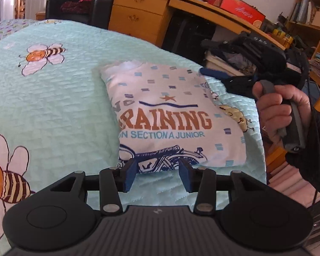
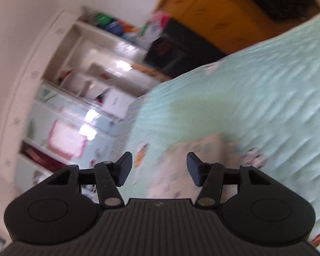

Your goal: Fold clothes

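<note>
A folded white shirt [image 1: 170, 111] with orange "TRAINING" lettering lies on the mint bedspread [image 1: 64, 98] with bee pictures, close to the bed's right edge. My left gripper [image 1: 158, 173] stands open at the shirt's near hem, one blue finger on either side of the printed part and neither pad pressing on it. To the right, a hand [image 1: 275, 106] holds my right gripper [image 1: 204, 57] above the shirt's far right corner. In the blurred right wrist view that gripper [image 2: 160, 168] is open and holds nothing. A pale patch [image 2: 202, 147] below it looks like the shirt.
Beyond the bed stand a wooden desk with drawers [image 1: 138, 15], a red box [image 1: 239, 8] on its top, and a black armchair [image 1: 74, 8]. A crowded bookshelf [image 1: 309, 21] fills the right side. White shelves [image 2: 85, 85] show in the right wrist view.
</note>
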### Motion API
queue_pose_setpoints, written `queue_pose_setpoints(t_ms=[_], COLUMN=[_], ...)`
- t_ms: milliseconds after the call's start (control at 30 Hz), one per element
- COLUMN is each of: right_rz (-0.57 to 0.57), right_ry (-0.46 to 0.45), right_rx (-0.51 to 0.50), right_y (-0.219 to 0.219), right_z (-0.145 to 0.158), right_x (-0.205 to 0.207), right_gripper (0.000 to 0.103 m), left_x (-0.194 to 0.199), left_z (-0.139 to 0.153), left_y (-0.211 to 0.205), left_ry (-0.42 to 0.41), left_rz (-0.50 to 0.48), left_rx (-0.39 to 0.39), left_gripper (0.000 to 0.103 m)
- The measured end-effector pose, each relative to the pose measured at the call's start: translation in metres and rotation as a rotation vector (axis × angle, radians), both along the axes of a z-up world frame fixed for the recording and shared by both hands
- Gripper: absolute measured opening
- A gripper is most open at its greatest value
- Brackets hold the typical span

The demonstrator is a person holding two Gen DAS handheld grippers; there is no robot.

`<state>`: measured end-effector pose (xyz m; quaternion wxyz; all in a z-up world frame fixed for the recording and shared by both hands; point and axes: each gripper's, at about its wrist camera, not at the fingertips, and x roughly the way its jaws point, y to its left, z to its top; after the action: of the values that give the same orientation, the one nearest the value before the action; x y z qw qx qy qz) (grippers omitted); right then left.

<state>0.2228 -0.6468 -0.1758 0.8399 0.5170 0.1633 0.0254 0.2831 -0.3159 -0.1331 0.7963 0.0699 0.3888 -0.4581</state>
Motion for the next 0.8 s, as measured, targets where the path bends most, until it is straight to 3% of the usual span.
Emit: queue_pose_setpoints(t_ms=[100,167,200,267,333,433,500,667,733,800], right_rz=[-0.021,-0.079,-0.072,0.025,0.164,0.337,0.376,0.331,0.366,0.404], right_ry=[0.103,0.192,0.175,0.128,0.139,0.227,0.306,0.084,0.106,0.184], right_rx=[-0.029,-0.056,-0.069,-0.085,-0.071,-0.024,-0.072,-0.095,-0.056,-0.038], right_y=[0.004,0.002,0.01,0.035,0.068,0.107,0.122,0.116,0.123,0.129], right_z=[-0.008,-0.011,-0.003,0.016,0.021,0.008,0.002,0.043,0.038,0.019], right_x=[0.022,0.035,0.035,0.038,0.051,0.076,0.076,0.038,0.04,0.056], right_gripper=[0.059,0.051,0.051,0.056,0.062,0.062,0.061,0.067,0.068,0.068], left_x=[0.005,0.0,-0.004,-0.013,-0.018,-0.027,-0.029,-0.007,0.01,0.026], left_z=[-0.004,-0.001,0.001,0.004,0.002,0.007,0.014,0.015,0.007,-0.008], left_y=[-0.008,-0.004,-0.002,-0.001,-0.003,0.01,0.023,0.033,0.021,0.008], left_ry=[0.005,0.004,0.001,-0.015,-0.004,0.001,-0.005,0.014,0.041,0.143], left_rz=[0.028,0.032,0.027,-0.002,-0.007,0.023,0.035,0.092,0.111,0.114], left_rx=[0.068,0.075,0.077,0.08,0.089,0.029,-0.003,-0.037,-0.014,0.017], left_gripper=[0.047,0.047,0.047,0.049,0.05,0.049,0.05,0.052,0.055,0.053])
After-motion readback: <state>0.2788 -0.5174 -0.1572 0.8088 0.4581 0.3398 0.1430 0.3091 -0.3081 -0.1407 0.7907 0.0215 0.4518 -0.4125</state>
